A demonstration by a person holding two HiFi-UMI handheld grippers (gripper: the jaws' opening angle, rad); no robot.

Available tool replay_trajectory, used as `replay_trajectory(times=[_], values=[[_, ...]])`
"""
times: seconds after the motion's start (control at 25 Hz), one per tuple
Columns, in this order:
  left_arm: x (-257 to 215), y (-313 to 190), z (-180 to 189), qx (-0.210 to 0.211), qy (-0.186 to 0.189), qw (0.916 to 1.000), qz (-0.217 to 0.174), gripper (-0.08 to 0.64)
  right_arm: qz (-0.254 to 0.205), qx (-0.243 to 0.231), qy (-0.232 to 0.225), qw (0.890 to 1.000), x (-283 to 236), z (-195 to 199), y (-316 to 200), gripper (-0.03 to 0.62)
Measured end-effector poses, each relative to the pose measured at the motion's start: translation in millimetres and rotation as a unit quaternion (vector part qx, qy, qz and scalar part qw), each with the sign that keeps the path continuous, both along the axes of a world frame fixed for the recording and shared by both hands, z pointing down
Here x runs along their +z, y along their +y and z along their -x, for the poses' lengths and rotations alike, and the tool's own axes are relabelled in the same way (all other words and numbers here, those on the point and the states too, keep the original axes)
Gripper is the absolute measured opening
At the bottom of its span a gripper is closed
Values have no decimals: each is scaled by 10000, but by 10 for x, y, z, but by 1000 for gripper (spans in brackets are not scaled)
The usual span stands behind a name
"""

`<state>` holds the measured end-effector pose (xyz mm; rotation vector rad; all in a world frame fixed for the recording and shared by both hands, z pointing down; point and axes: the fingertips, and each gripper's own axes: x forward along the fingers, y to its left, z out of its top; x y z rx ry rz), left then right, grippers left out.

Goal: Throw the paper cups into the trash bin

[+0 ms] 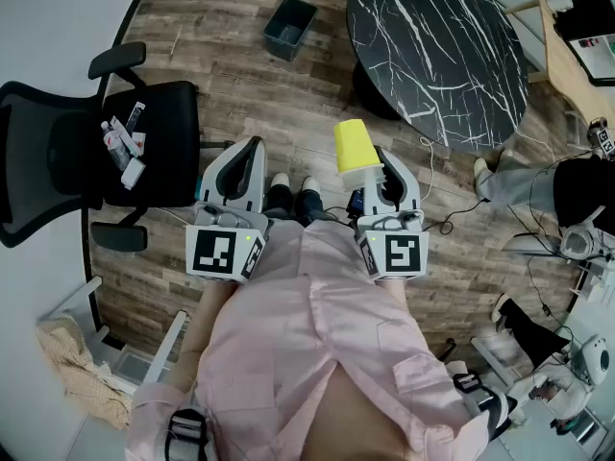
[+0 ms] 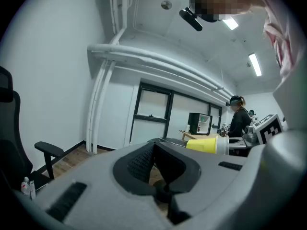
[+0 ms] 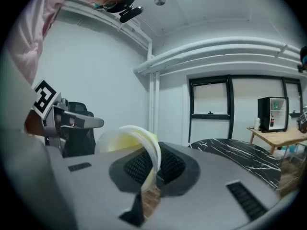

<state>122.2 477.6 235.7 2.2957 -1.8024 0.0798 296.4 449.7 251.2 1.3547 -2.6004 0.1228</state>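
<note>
At the floor's left edge stands a chair (image 1: 58,142) with a few small bottles (image 1: 123,147) on its seat. They are no part of the job and sit well apart from both grippers.

The left gripper (image 1: 246,159) is carried low in front of the person, level with its partner. In its own view the fingers (image 2: 139,164) are drawn together with nothing between them, as far as the wide-angle lens lets me judge. It looks to be along for the ride, kept out of the way rather than working.

Ahead, toward the far side of the floor, the bin (image 1: 289,27) stands open-topped between the chair and the round worktop (image 1: 437,51). It is nearer the worktop's left edge and well apart from the grippers, so my reading is that the carry is under way and the drop is not yet due.

The cup (image 1: 354,147) is the task's thing — yellow, in the air, held by the right gripper (image 1: 371,173). The right gripper view shows the fingers (image 3: 168,166) closed on the cup's wall at the rim (image 3: 151,150), one inside the mouth and one outside. The base points forward toward the bin. A pinch on the rim suits thin paper — it holds without crushing the body, and opening the fingers should let the cup fall clear.

The worktop itself is bare of cups where it shows.
</note>
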Motion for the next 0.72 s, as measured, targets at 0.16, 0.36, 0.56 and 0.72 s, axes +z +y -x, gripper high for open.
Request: replay_trajectory(times=[0.16,0.36,0.56,0.72], values=[[-8,30,49,-56,-63,10000,-44,15,12,-69,-9,10000,13,54,14,40],[-17,62,62,-101,-101,9999,-61,15,24,-121,-37,9999,8,73,30,40],[-33,71,33,-155,-119,9998,-62,15,17,-179,-27,9998,7,44,21,40],[-42,62,-7,-215,-141,9996,-76,15,12,-213,-33,9998,15,-14,8,40]])
